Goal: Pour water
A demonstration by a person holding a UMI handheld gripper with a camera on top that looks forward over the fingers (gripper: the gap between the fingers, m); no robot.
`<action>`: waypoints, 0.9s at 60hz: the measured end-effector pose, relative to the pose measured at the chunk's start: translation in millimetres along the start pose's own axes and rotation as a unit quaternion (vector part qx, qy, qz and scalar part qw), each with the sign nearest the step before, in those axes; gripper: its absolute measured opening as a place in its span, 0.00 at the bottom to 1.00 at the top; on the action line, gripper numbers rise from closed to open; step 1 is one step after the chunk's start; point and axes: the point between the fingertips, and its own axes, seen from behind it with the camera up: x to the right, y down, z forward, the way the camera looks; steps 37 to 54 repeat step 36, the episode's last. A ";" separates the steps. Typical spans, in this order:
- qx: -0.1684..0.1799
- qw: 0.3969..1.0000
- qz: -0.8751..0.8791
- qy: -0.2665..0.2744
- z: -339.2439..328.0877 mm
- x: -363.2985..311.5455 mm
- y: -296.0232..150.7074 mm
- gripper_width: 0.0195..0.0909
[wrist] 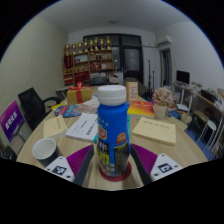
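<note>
Between the fingers point(98, 162) stands the bottle point(113, 130), capped, upright on the table point(150, 150); whether the pads actually clench it cannot be told. A firm mid-body grip seems wise before tilting toward the cup point(45, 150) just beside it.

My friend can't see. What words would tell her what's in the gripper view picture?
A blue bottle with a white cap stands on a round wooden table, between the gripper's open fingers. A white cup sits beside it, with books beyond.
</note>
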 end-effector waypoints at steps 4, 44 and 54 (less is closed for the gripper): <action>-0.002 1.000 0.009 0.006 -29.5 -1.3 -3.0 0.91; -0.029 0.997 0.007 0.070 -388.9 -119.0 34.5 0.89; -0.029 0.997 0.007 0.070 -388.9 -119.0 34.5 0.89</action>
